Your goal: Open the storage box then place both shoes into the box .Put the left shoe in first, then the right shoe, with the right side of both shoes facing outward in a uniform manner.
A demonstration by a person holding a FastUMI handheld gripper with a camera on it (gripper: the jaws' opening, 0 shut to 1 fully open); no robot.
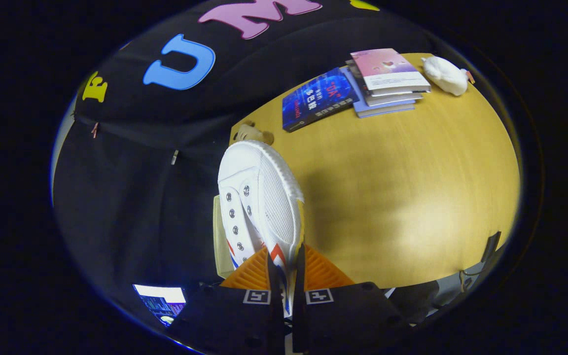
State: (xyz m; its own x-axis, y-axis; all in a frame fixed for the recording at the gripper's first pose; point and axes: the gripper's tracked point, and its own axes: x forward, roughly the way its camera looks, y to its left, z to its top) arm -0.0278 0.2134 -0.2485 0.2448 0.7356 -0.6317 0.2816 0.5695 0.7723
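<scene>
While clamped by its heel edge, the white canvas shoe with red and blue stripes [259, 202] hung toe-forward | gripper [285, 276] pinching it for carrying | wooden table [412, 197] beyond | box unseen.

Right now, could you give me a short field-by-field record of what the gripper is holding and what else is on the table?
gripper: gripper shut on the white shoe, both fingers pressing its side wall near the opening
held item: white shoe, lifted, toe pointing away from the fingers, eyelets showing
table: wooden table
beyond the shoe: blue book lying flat, beside a stack of books
far corner: white soft toy, next to the stack
near shoe toe: small tan toy
storage box: cannot tell
</scene>
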